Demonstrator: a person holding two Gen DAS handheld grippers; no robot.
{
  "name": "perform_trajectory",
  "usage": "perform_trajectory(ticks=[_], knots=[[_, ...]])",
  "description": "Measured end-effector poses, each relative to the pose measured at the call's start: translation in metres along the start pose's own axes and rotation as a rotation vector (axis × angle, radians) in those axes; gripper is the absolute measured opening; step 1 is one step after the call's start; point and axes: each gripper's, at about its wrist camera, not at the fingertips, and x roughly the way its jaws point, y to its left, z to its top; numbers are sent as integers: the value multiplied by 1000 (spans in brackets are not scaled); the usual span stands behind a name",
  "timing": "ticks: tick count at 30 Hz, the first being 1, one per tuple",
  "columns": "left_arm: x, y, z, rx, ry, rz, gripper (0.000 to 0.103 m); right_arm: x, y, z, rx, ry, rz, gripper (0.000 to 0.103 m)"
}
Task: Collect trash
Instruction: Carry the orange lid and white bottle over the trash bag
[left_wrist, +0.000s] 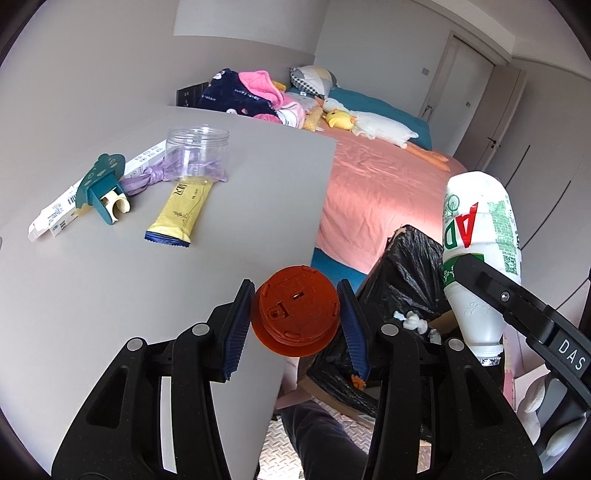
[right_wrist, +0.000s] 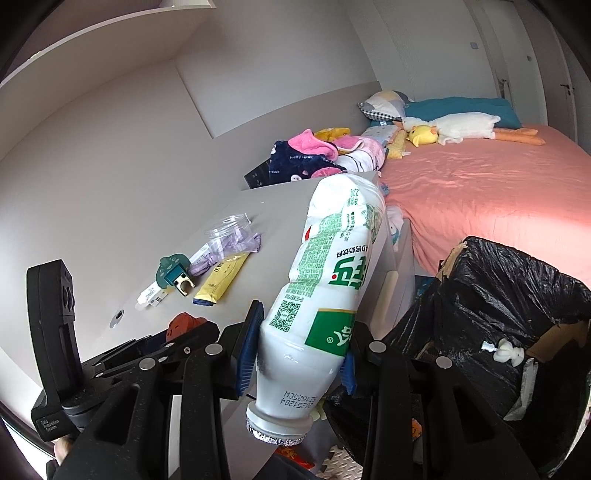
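Observation:
My left gripper (left_wrist: 297, 317) is shut on an orange-red round lid (left_wrist: 295, 314) and holds it over the right edge of the grey table (left_wrist: 110, 295). My right gripper (right_wrist: 299, 354) is shut on a white drink bottle with green print (right_wrist: 325, 288), held neck towards the camera, beside the bin; it also shows in the left wrist view (left_wrist: 476, 251). The bin, a box lined with a black bag (right_wrist: 491, 310), stands low at the right in both views (left_wrist: 410, 280). On the table lie a yellow wrapper (left_wrist: 181, 214), a clear jar (left_wrist: 197, 151), a purple bag (left_wrist: 155, 177), a teal holder (left_wrist: 103, 184) and a white carton (left_wrist: 59, 214).
A bed with a pink sheet (left_wrist: 384, 181), a white goose toy (left_wrist: 380, 125), pillows and piled clothes (left_wrist: 251, 96) lies behind the table. White crumpled trash (right_wrist: 504, 350) sits inside the bin. Wardrobe doors (left_wrist: 498, 110) stand at the far right.

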Motion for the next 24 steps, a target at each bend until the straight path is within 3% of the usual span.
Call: perform_trajectory(ticks=[24], knots=[[22,-68,-11,108,61,-110,45,-39,-64,-7,91,-52,-110,39]])
